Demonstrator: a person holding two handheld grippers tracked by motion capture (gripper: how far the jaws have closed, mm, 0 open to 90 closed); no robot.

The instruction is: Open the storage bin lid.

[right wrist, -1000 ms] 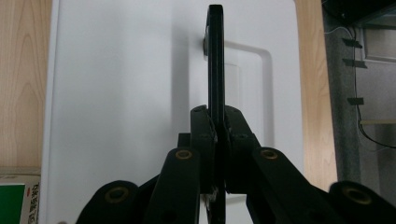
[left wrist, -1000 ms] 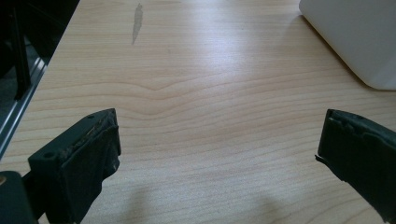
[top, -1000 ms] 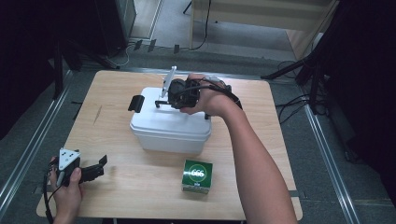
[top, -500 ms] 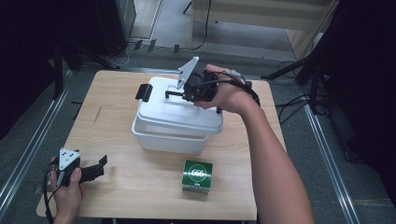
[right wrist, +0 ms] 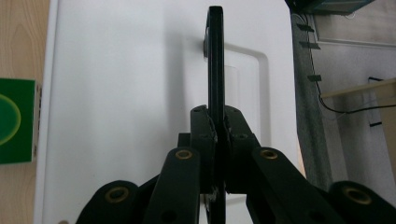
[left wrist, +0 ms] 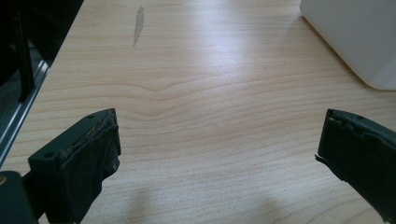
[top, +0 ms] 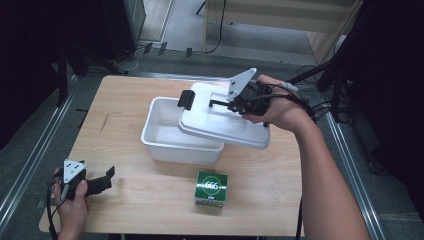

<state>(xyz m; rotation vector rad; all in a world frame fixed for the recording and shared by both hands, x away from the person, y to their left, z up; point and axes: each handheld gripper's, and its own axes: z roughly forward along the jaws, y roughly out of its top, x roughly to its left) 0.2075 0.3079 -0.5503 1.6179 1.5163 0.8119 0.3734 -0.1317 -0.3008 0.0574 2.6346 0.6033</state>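
The right gripper (top: 220,103) is clamping the black handle (right wrist: 215,70) of the white lid (top: 225,122), holding the lid tilted above the right part of the open white bin (top: 165,137) at the table's centre. The left gripper (top: 107,176) is resting at the near left corner of the table (top: 125,95), jaws spread wide and empty. A green box (top: 210,188) is sitting just near of the bin

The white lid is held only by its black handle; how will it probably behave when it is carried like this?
The lid looks like thin plastic, so probably light and fairly stiff. Gripped by the right gripper on the narrow black handle alone, it may swing or tilt. Its smooth surface likely slides easily over the white bin.
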